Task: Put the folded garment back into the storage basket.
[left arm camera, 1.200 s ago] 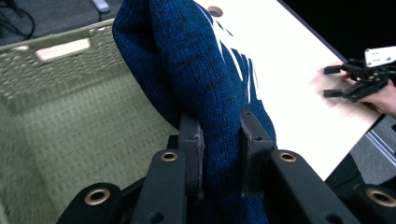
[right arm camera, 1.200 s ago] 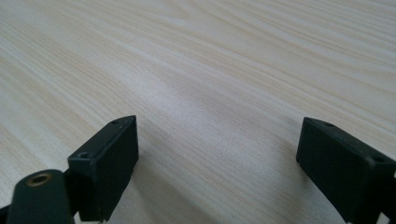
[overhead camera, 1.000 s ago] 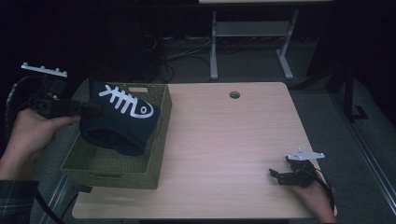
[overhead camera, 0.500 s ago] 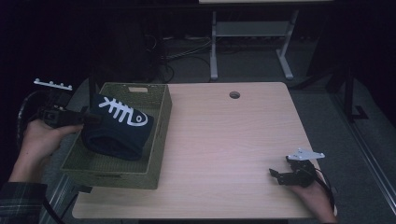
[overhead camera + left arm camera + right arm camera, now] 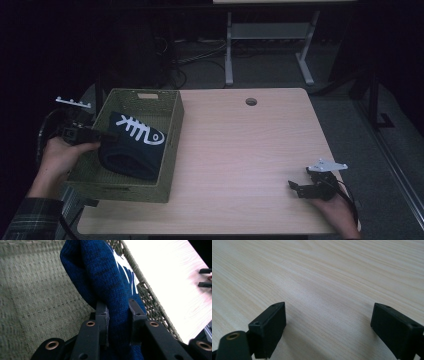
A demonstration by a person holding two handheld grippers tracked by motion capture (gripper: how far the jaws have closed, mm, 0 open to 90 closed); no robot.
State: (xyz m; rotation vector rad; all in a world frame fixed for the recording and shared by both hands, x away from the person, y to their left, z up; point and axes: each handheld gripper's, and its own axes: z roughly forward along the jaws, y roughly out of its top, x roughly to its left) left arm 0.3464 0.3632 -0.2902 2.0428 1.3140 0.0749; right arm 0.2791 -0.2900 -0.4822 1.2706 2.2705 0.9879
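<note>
A dark blue knitted garment (image 5: 132, 147) with a white fishbone design lies in the olive woven basket (image 5: 172, 125) at the table's left. My left gripper (image 5: 107, 136) reaches in over the basket's left wall and is shut on the garment's edge. The left gripper view has the blue knit (image 5: 105, 282) pinched between both jaws, with the basket floor (image 5: 32, 292) behind. My right gripper (image 5: 294, 188) rests near the table's front right corner, jaws wide apart. In the right gripper view its gripper (image 5: 329, 315) is open over bare wood.
The light wooden table (image 5: 250, 155) has a round cable hole (image 5: 251, 102) at its back. Behind the table, a white desk frame (image 5: 270, 35) and cables sit on the dark floor. The other hand's jaws (image 5: 205, 277) show far off in the left gripper view.
My left gripper has come down with the garment, which has sunk from above the basket's rim into the basket. The right gripper has stayed put.
</note>
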